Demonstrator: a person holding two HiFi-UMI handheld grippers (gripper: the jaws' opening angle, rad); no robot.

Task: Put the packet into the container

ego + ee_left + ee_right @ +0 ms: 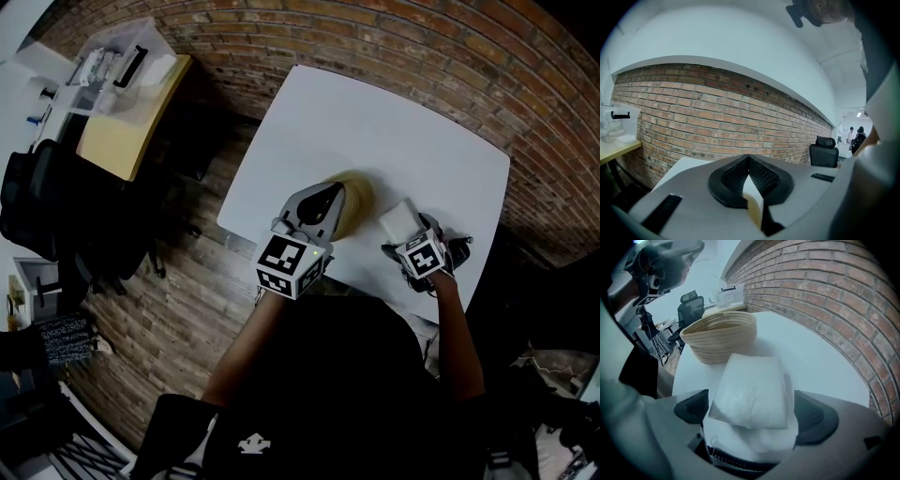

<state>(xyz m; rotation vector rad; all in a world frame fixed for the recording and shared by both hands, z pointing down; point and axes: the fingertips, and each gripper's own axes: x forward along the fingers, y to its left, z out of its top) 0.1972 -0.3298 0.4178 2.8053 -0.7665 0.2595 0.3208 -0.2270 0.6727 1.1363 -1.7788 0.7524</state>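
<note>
On the white tabletop (pixel 375 122) the packet (pixel 750 390) is straddled, unpressed, by the wide-apart jaws of the right gripper (pixel 750 411). It should be clamped squarely, then lifted into the container (pixel 719 336), whose rim is pinched by the left gripper (pixel 749 176).

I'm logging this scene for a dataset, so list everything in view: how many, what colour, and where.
table: one, white, beside the brick wall
basket: one, tan, woven, on the table
packet: one, white, flat on the table, right of the basket in the head view
side table: one, yellow top, far left, carrying a clear box
backpack: one, black, beside the side table
office chair: one, black, beyond the table
left hand-held gripper: one, grey, jaws shut on the basket's rim
right hand-held gripper: one, grey, jaws open either side of the packet, not pressing it
</note>
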